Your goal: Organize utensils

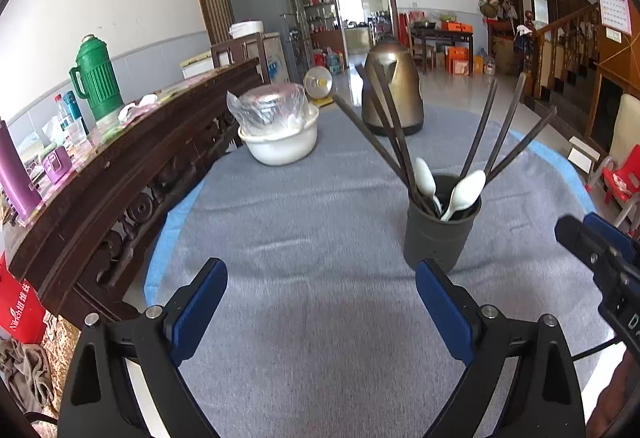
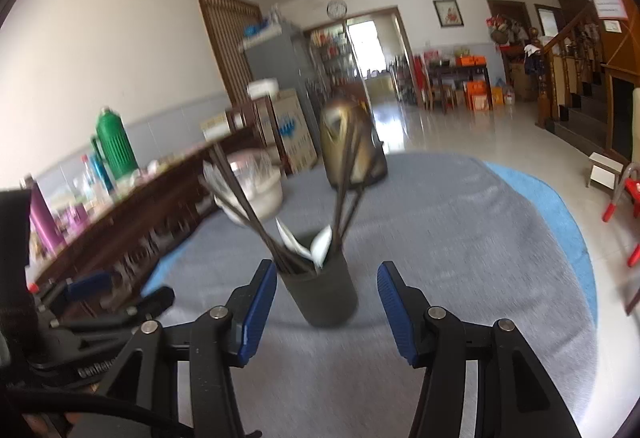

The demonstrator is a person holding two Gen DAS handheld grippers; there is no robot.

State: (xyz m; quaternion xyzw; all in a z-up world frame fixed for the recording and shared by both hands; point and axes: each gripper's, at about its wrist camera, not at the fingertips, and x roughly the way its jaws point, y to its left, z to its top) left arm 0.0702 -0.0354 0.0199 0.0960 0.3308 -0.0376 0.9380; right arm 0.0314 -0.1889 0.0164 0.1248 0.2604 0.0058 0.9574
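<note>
Standing upright at twelve o'clock ahead of the right gripper, the holder is keeping chopsticks and spoons gathered; both grippers' fingers are gaping empty, left gripper included.

Right gripper open before dark grey utensil cup

Cup stands upright on grey table cloth, holding dark chopsticks and white spoons; nothing between the blue pads.

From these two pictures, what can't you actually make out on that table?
- Cup: its bottom inside, hidden by its own wall, both views.
- Spoons and chopsticks: lower ends sunk in the cup.
- Bowl: contents veiled by crinkled plastic, left view; blurred in right view.
- Kettle: smeared by blur, right view.
</note>
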